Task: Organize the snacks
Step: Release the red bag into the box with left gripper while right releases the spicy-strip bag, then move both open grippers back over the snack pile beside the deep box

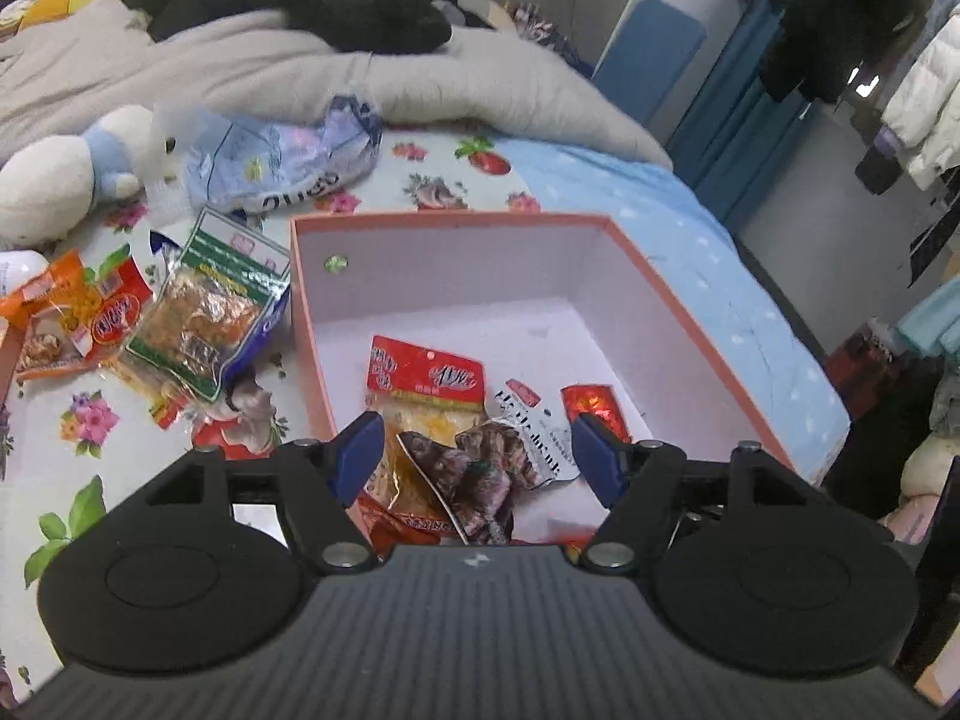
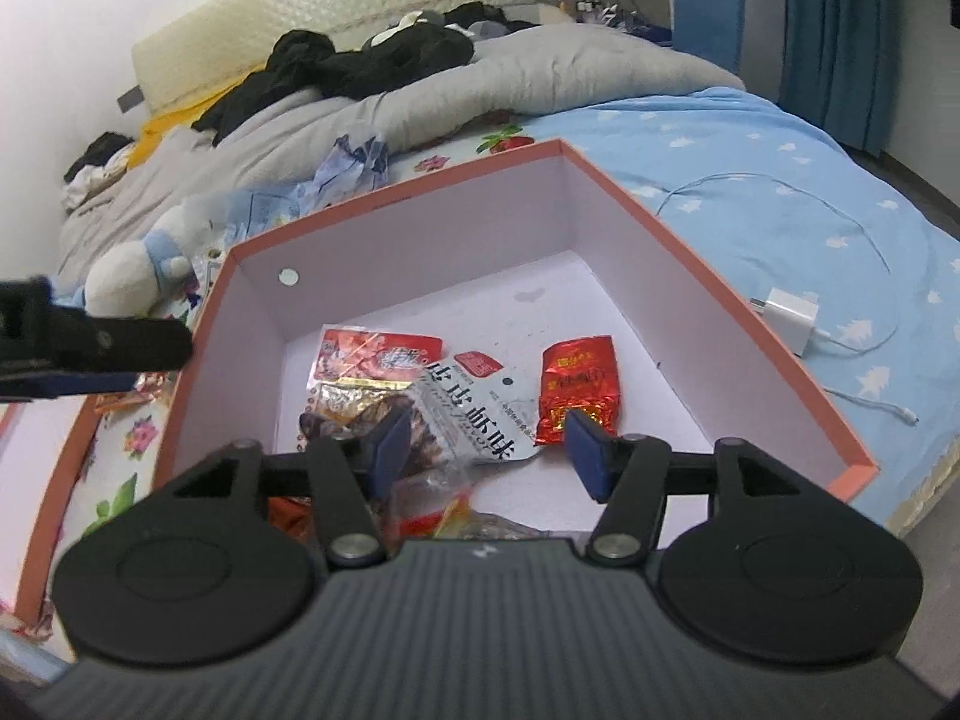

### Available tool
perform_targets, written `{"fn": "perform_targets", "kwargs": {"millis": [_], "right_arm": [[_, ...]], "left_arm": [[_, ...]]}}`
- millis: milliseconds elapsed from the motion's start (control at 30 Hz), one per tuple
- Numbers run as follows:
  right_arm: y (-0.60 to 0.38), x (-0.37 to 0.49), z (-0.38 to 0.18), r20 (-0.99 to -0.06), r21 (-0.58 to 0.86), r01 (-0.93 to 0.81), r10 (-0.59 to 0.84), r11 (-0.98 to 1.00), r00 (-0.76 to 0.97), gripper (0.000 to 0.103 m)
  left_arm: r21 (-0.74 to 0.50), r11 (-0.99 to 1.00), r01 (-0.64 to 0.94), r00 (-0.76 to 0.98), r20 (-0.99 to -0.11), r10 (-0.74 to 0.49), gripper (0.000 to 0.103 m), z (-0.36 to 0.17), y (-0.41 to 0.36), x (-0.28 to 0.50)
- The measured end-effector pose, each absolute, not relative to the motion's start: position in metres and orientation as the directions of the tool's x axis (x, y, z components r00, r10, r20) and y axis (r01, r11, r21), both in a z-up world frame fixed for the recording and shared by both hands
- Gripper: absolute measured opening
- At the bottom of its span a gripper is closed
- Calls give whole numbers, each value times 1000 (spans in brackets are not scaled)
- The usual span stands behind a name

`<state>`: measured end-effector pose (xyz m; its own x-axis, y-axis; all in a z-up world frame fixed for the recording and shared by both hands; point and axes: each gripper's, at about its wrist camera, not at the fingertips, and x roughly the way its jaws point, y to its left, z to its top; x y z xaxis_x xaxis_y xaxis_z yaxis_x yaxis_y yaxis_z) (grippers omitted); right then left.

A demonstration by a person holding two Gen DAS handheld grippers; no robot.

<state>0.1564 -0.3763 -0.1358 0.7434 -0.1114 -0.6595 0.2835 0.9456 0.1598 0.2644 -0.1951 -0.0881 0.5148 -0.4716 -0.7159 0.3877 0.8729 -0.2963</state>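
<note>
A bed serves as the work surface: a flowered sheet (image 1: 414, 180) at the near side, a blue sheet with white marks (image 2: 780, 180) toward 2 o'clock, a grey quilt (image 1: 240, 66) heaped across the back with black clothes (image 1: 336, 6) on top. Blue curtains (image 2: 840, 48) and hanging coats (image 1: 918, 102) close the room at 1 o'clock.

A pink-rimmed box (image 1: 690, 312) with a pale lining lies open on the bed. In it, at least four snack packets — a red-topped pack (image 1: 426, 381), a white printed pouch (image 2: 474, 414), a small red foil pack (image 2: 579, 384) and a dark clear-wrapped one (image 1: 480, 462) — overlapped, so the count may be short.

Outside the box at 9 o'clock lie an orange packet (image 1: 78, 312) and a green-edged packet (image 1: 210, 312); at 10 o'clock a crumpled blue bag (image 1: 288, 162) and a white plush toy (image 1: 66, 174). One white charger (image 2: 789, 315) with its cable sits on the blue sheet at 3 o'clock.

The left gripper (image 1: 480, 456) hangs over the box, fingers spread, nothing pinched. The right gripper (image 2: 489, 450) is likewise spread above the packets — no pad presses on any.
</note>
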Motion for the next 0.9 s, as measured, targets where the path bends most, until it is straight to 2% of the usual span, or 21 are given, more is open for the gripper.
{"fn": "perform_targets", "kwargs": {"millis": [300, 733, 900], "right_arm": [[-357, 133, -124, -617, 211, 227, -50, 951, 785, 59], [-314, 105, -104, -542, 216, 133, 6, 967, 840, 59], [-292, 98, -97, -512, 176, 86, 16, 981, 859, 59]], "left_arm": [[-291, 868, 404, 571, -661, -487, 74, -66, -169, 235], [-269, 879, 394, 627, -621, -471, 73, -58, -125, 193], [-269, 883, 384, 651, -599, -466, 73, -56, -112, 182]]}}
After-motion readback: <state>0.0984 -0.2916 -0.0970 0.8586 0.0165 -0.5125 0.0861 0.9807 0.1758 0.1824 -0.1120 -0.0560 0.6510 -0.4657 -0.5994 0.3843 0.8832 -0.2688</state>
